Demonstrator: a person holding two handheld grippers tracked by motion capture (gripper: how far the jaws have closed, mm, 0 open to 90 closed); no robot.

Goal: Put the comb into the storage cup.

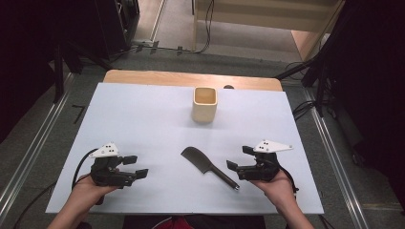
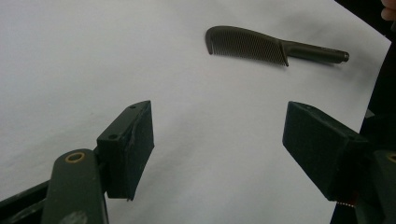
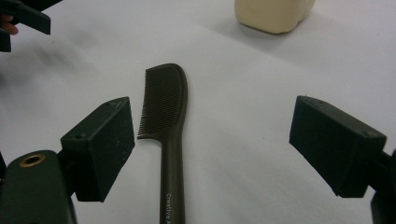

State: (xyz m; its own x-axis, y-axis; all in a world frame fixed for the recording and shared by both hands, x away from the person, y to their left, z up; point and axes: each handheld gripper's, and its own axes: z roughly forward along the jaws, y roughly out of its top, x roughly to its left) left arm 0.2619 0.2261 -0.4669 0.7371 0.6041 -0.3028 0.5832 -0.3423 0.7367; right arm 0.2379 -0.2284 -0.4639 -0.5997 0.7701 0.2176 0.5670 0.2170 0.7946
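We see a dark comb (image 1: 208, 166) lying flat on the bench (image 1: 143, 114) between both grippers, fingers wide and empty. It looks light, stiff and thin; we would pinch its round handle (image 3: 173, 186), avoiding the fine teeth.

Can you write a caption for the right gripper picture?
Open right gripper lined up over a dark comb.

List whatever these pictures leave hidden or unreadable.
- Cup: its inside bottom is shadowed in the high view; the top edge of the right gripper view cuts it off.
- Comb: handle end cut off by the bottom edge of the right gripper view; its printed lettering is too small to read.
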